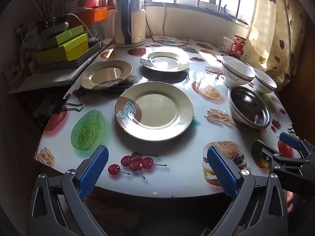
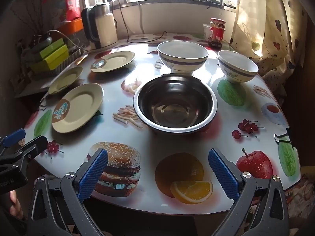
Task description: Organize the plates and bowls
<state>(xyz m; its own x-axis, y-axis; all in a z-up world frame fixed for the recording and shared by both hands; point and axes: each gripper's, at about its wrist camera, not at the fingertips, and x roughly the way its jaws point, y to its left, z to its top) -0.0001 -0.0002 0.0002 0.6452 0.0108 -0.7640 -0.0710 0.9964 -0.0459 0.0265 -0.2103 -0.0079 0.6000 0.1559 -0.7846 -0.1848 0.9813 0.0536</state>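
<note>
Three beige plates with a brown and blue mark lie apart on the fruit-print table: a near one (image 1: pixel 154 111) (image 2: pixel 77 108), a left one (image 1: pixel 106 74) (image 2: pixel 66 79) and a far one (image 1: pixel 165 61) (image 2: pixel 113 61). A steel bowl (image 1: pixel 249 107) (image 2: pixel 175 103) sits at the right, with a large white bowl (image 1: pixel 237 72) (image 2: pixel 182 56) and a small white bowl (image 1: pixel 264 82) (image 2: pixel 237 65) behind it. My left gripper (image 1: pixel 157 162) is open and empty over the table's near edge, before the near plate. My right gripper (image 2: pixel 158 165) is open and empty before the steel bowl.
An electric kettle (image 1: pixel 130 20) with its cord stands at the back. A red-lidded jar (image 2: pixel 217 32) stands at the back right by the curtain. Green boxes (image 1: pixel 63 47) are stacked on a tray to the left. Binder clips (image 1: pixel 65 104) grip the table edge.
</note>
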